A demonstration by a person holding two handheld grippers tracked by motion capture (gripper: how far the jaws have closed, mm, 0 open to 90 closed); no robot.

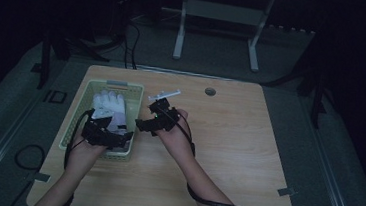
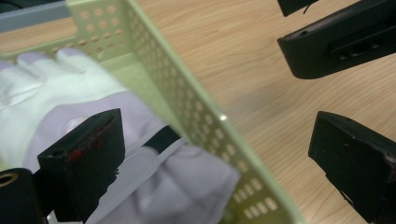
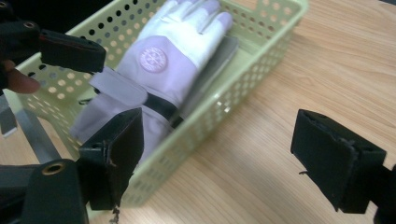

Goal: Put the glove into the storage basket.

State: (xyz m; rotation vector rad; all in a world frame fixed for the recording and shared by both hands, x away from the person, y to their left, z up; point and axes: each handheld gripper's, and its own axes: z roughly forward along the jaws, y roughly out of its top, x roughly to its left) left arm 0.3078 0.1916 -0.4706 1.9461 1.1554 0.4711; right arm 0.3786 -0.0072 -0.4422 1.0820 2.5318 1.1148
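Grippers, two, left (image 1: 110, 129) and right (image 1: 145, 124), both released beside one glove (image 1: 110, 107) in one basket (image 1: 81, 105).

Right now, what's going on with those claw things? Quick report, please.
Left gripper open, astride basket wall. Right gripper open, beside basket. Glove lies inside, not held. Nothing blocking.
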